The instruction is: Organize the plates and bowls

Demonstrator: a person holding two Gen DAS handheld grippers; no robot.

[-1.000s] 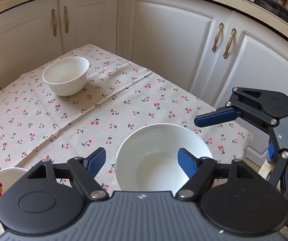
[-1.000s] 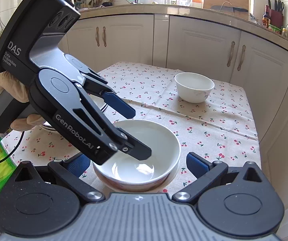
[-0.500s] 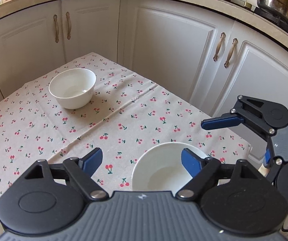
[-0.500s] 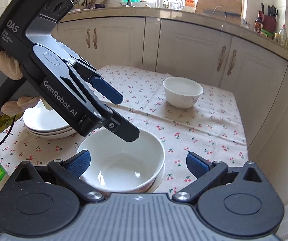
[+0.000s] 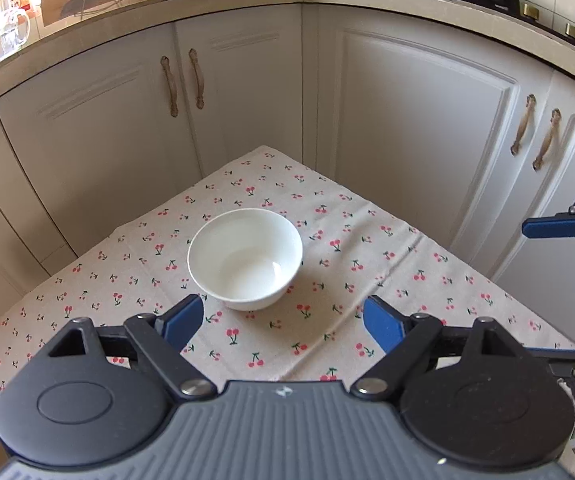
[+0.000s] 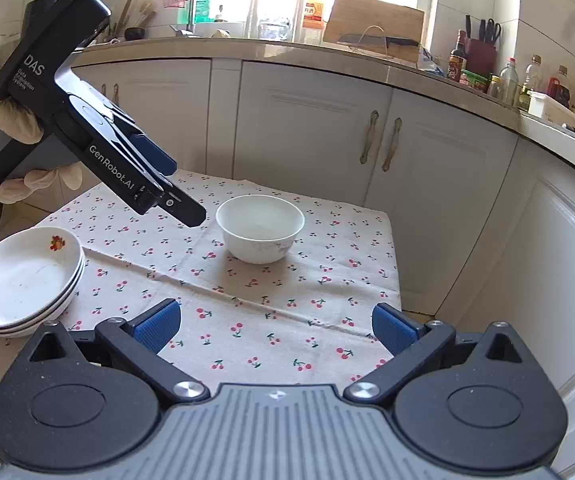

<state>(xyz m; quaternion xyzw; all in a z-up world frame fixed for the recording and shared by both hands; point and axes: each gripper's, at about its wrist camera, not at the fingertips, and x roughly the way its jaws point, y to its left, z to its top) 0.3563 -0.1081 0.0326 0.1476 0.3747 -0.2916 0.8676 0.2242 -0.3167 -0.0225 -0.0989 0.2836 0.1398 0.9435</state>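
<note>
Sitting empty, the white bowl (image 5: 245,258) faces 3 stacked plates (image 6: 23,280).

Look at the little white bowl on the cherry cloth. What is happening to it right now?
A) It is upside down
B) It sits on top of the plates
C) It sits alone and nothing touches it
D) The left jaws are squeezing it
C: the white bowl stands upright on the cherry tablecloth, with both the left gripper and the right gripper open and short of it.
</note>
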